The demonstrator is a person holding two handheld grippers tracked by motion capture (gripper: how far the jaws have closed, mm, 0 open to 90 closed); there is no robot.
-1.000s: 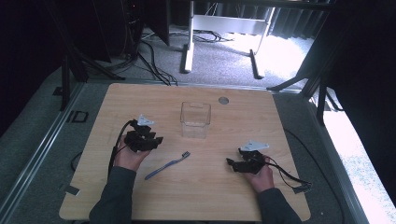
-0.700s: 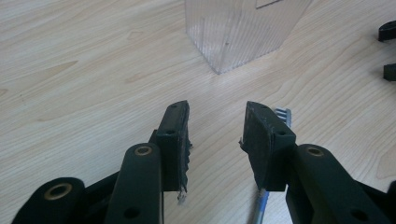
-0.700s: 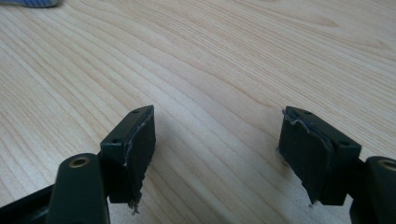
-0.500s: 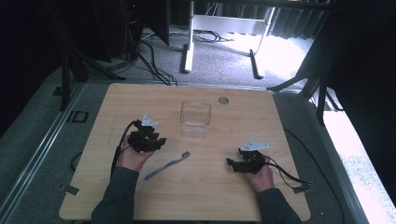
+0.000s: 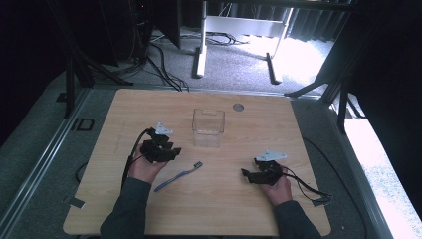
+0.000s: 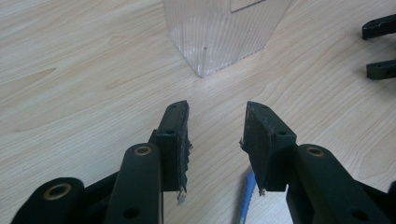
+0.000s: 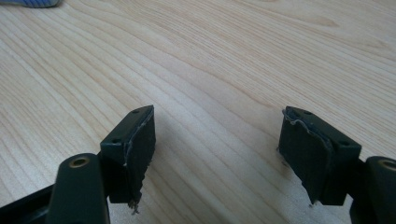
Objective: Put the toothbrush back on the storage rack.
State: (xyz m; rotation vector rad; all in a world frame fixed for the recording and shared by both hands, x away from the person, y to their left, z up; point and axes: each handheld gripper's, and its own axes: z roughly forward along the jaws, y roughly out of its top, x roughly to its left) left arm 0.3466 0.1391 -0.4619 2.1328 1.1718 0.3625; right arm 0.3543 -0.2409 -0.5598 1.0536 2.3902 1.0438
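Plainly, my left claw stood spread above the light, stiff toothbrush, best pinched mid-handle, I judged.

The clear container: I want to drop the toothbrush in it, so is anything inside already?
The clear container looks empty: wood grain shows through its walls in the high view. The left gripper view shows only its lower part, also bare; its ribbed walls could hide something small. The toothbrush lies on the table.

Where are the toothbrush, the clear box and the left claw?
toothbrush (image 5: 178,176): high view, middle of its blue handle.
clear box (image 5: 208,128): high view, its front wall.
left claw (image 6: 217,140): left gripper view, gap midway between its fingertips.
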